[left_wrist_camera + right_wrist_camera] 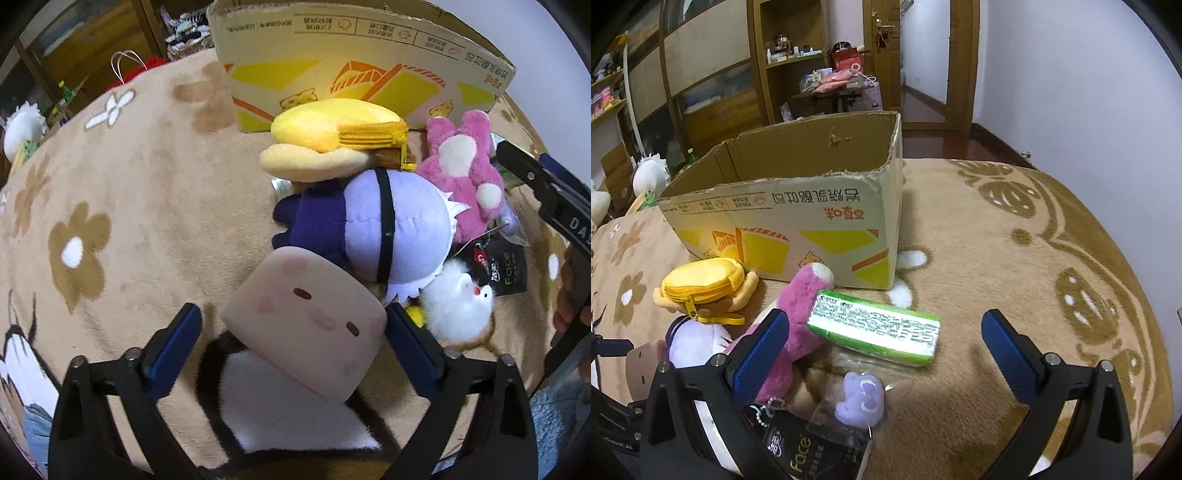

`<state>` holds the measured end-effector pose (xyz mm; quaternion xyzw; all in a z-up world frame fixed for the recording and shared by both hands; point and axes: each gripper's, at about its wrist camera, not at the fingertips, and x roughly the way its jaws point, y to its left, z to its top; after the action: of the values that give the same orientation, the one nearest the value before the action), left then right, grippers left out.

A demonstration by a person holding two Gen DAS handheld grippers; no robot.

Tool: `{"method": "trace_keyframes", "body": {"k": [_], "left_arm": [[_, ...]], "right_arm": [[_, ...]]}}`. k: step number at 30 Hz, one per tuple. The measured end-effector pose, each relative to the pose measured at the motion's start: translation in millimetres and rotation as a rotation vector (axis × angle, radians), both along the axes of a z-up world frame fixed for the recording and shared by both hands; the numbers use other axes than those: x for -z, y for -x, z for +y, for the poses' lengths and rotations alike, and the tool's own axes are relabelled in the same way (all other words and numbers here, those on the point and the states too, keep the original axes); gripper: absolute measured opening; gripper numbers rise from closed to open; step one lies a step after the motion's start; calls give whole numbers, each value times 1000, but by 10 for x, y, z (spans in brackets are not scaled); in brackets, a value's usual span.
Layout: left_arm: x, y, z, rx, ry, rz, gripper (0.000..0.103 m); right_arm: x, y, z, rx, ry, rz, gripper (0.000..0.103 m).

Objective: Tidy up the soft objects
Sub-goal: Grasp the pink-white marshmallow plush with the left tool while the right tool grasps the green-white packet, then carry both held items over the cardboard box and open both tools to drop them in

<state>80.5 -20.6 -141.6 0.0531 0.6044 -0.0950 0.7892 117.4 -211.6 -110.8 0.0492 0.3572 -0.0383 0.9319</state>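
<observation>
My left gripper (293, 341) is open around a beige block plush with a face (306, 321); its right finger touches the plush, the left finger stands apart. Behind it lie a purple doll (373, 225), a yellow zip pouch plush (332, 142), a pink bear (465, 177) and a white fluffy toy (461, 306). The open cardboard box (798, 218) stands behind the pile. My right gripper (882, 345) is open and empty above a green packet (875, 328) and a small purple toy in a clear bag (860, 400). The pink bear (798, 314) lies by its left finger.
Everything rests on a tan flower-patterned blanket (1015, 277). A black "Face" packet (812, 450) lies under the right gripper. The other gripper shows at the right edge of the left wrist view (554, 199). Shelves and a doorway stand behind the box.
</observation>
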Motion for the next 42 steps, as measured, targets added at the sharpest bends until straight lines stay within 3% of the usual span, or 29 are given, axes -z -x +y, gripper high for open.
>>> {"method": "trace_keyframes", "body": {"k": [2, 9, 22, 26, 29, 37, 42], "left_arm": [[38, -25, 1, 4, 34, 20, 82], [69, -105, 31, -2, 58, 35, 68], [-176, 24, 81, -30, 31, -72, 46], [-331, 82, 105, -35, -12, -156, 46], [-436, 99, 125, -47, -3, -205, 46], [-877, 232, 285, -114, 25, -433, 47], [-1185, 293, 291, -82, 61, -580, 48]], "right_arm": [[26, -27, -8, -5, -10, 8, 102], [100, -86, -36, -30, -68, 37, 82], [-33, 82, -121, 28, -113, 16, 80], [-137, 196, -136, 39, -121, -17, 80], [-208, 290, -131, 51, -109, -37, 80], [-487, 565, -165, 67, -124, -146, 80], [-709, 662, -120, 59, -102, -222, 80]]}}
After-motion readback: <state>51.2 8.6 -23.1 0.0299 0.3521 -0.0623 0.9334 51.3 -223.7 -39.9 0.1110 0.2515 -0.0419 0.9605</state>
